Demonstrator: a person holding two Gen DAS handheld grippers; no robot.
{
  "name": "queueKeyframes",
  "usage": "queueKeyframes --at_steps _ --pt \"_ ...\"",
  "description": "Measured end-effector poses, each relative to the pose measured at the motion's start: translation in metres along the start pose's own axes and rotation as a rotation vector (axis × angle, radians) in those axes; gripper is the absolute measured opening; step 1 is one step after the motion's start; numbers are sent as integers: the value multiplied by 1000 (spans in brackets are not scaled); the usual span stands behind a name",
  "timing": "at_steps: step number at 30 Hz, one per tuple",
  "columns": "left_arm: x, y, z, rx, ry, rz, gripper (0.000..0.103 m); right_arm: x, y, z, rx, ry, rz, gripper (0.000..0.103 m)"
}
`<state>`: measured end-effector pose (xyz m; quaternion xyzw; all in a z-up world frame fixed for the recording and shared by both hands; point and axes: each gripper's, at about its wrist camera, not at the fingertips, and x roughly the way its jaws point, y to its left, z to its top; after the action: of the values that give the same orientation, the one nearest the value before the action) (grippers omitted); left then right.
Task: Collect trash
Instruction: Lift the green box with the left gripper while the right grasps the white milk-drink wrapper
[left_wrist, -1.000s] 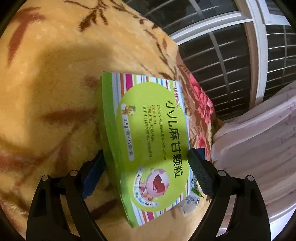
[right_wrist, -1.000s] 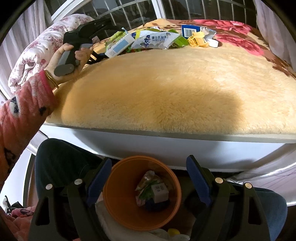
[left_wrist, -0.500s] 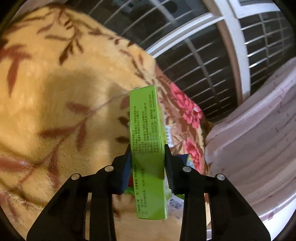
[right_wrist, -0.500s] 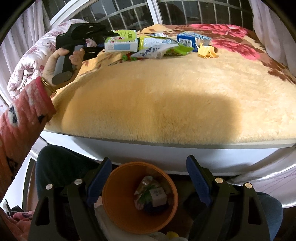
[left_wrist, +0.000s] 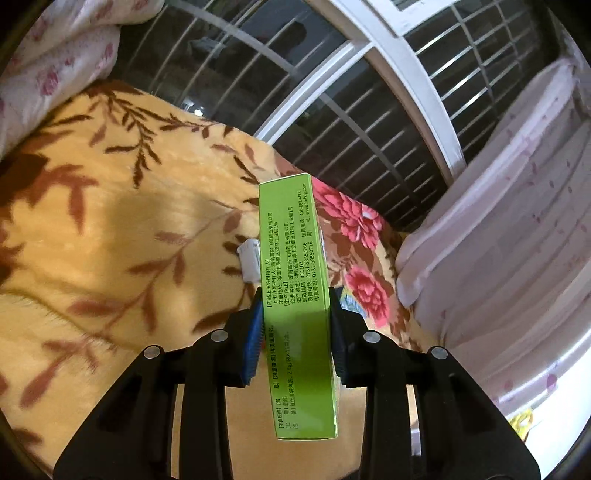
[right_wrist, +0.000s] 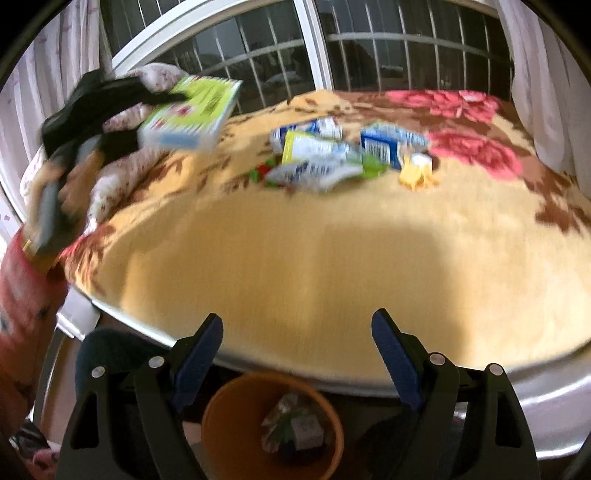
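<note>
My left gripper (left_wrist: 295, 332) is shut on a green medicine box (left_wrist: 293, 295), held edge-up above the yellow flowered blanket (left_wrist: 110, 236). In the right wrist view the box (right_wrist: 190, 112) hangs in the air at the upper left, in the left gripper (right_wrist: 110, 110). My right gripper (right_wrist: 297, 354) is open and empty, over the bed's near edge. An orange bin (right_wrist: 221, 413) with some trash inside stands on the floor below it. A pile of wrappers and cartons (right_wrist: 332, 155) lies on the blanket's far side.
A window with bars (right_wrist: 332, 48) is behind the bed, curtains (left_wrist: 517, 221) at the sides. A flowered pillow (left_wrist: 55, 55) lies at the bed's left end. The person's red sleeve (right_wrist: 22, 295) is at the left.
My left gripper has lifted the green box higher off the blanket. My right gripper has tilted up, so the bin sits lower in its view.
</note>
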<state>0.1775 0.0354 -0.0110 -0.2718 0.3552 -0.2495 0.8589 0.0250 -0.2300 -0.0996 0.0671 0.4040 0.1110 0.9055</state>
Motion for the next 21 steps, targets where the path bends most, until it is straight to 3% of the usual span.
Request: queueKeyframes --at_steps 9,15,18,21 --pt "-42 -10 -28 69 -15 49 30 29 -5 65 -44 -57 -46 81" --pt "-55 -12 -43 98 -23 52 30 74 -23 98 48 13 -5 81" --pt "-54 -11 -46 104 -14 57 30 101 -36 109 107 78 4 68" --pt "-55 -8 -49 107 -6 66 30 114 -41 112 136 120 24 43"
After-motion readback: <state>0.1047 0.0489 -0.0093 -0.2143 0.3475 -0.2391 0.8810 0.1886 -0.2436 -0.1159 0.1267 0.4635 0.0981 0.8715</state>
